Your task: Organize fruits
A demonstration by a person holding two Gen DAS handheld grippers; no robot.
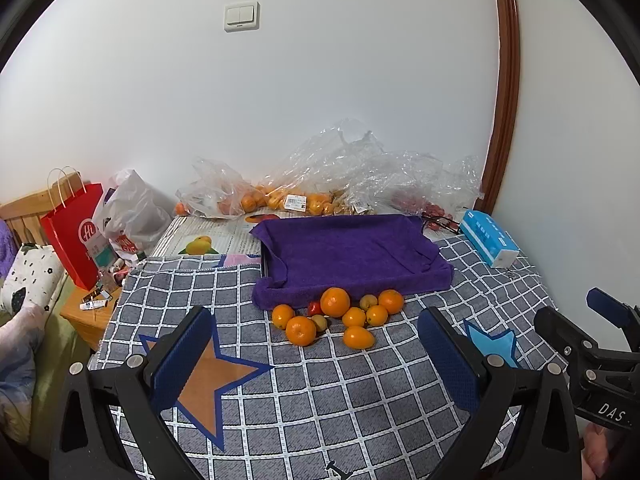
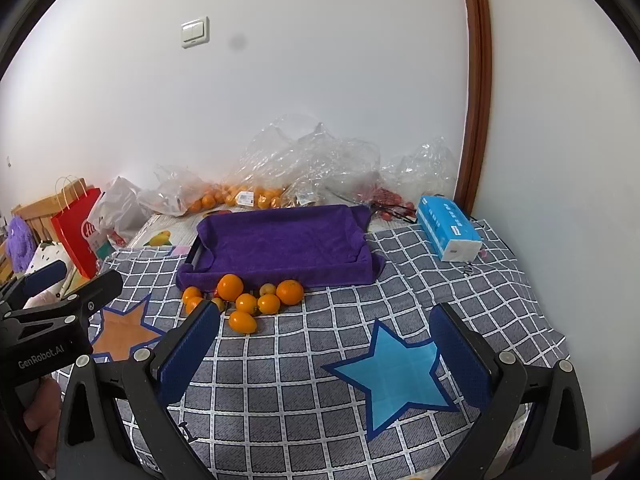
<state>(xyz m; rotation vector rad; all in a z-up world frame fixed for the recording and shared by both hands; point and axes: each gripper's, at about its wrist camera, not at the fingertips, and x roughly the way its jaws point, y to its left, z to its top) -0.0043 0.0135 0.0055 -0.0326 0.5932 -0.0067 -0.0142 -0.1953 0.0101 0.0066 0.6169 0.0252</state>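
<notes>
A pile of several oranges (image 1: 335, 301) with smaller yellow-green fruits and one red fruit (image 1: 315, 307) lies on the checked cloth, against the front of a tray lined with a purple towel (image 1: 352, 256). The pile (image 2: 244, 300) and the tray (image 2: 280, 244) also show in the right wrist view. The tray holds nothing. My left gripper (image 1: 316, 344) is open and empty, short of the pile. My right gripper (image 2: 324, 340) is open and empty, to the right of the pile, over a blue star patch (image 2: 394, 372).
Clear plastic bags with more oranges (image 1: 280, 196) and red fruit (image 1: 420, 202) lie against the wall behind the tray. A blue tissue pack (image 1: 488, 238) sits at the right. A red paper bag (image 1: 76, 232) and a white bag stand off the table's left edge.
</notes>
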